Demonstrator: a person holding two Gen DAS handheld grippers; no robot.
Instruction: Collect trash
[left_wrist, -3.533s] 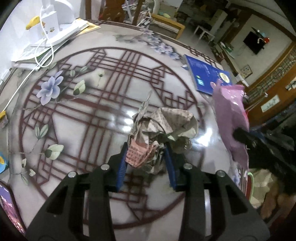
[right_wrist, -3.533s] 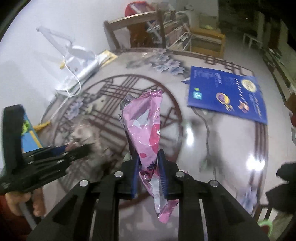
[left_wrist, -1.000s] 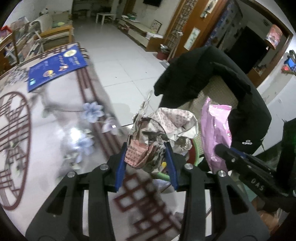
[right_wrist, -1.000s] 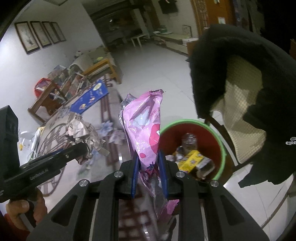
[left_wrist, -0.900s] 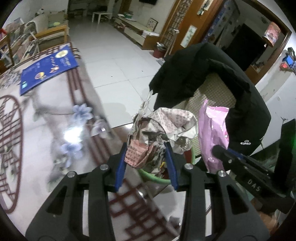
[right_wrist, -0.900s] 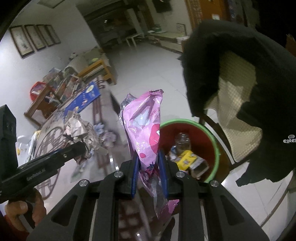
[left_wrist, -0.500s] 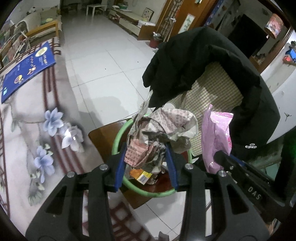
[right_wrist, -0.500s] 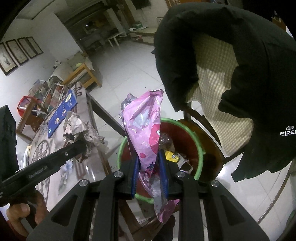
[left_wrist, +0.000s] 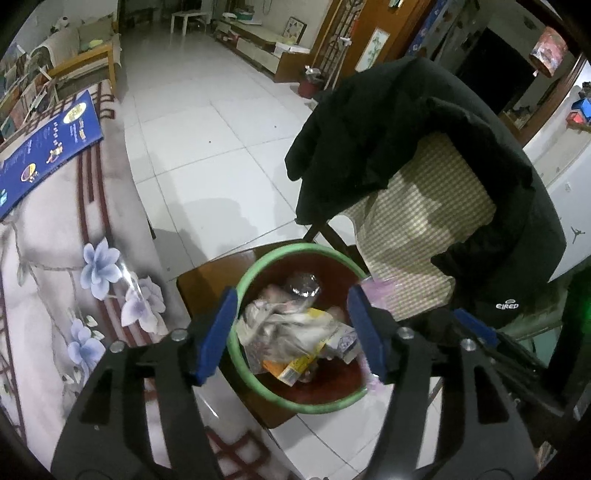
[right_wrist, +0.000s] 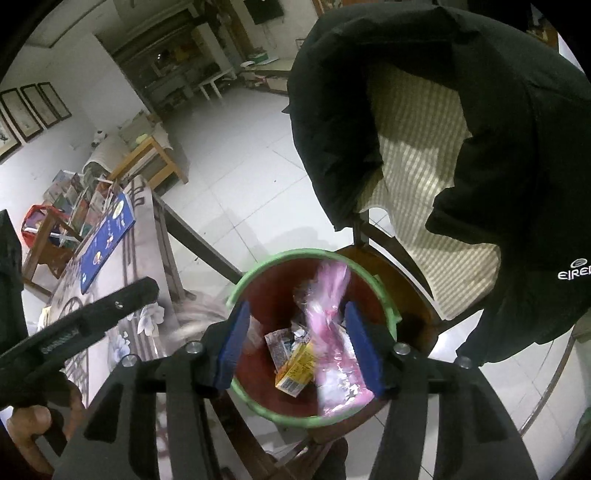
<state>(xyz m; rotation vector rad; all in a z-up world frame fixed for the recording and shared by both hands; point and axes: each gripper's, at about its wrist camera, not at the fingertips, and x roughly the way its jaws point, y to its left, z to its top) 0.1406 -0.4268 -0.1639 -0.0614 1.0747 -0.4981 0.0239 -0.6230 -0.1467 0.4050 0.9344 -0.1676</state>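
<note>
A red bin with a green rim (left_wrist: 258, 384) stands on a wooden chair seat, with several wrappers inside. My left gripper (left_wrist: 291, 332) hangs above it, its jaws opening. The crumpled paper (left_wrist: 288, 328), blurred, drops free between them without touching the pads. Over the same bin (right_wrist: 280, 258) my right gripper (right_wrist: 298, 343) is also opening its jaws. The pink wrapper (right_wrist: 332, 332), blurred, falls loose between them into the bin. The left gripper's black body (right_wrist: 92, 317) shows at the left, with the grey paper blur (right_wrist: 199, 314) beside the rim.
A black jacket (left_wrist: 406, 147) hangs over the chair's checked backrest (left_wrist: 417, 229) just behind the bin. The flower-patterned table (left_wrist: 55, 258) lies to the left with a blue booklet (left_wrist: 44, 147) on it. A person's hand (right_wrist: 29, 424) holds the left gripper. White tiled floor surrounds the chair.
Both grippers went from shut to open. The crumpled paper and the pink wrapper have left the pads and are dropping into the bin. Before that, both moved from the table to above the bin.
</note>
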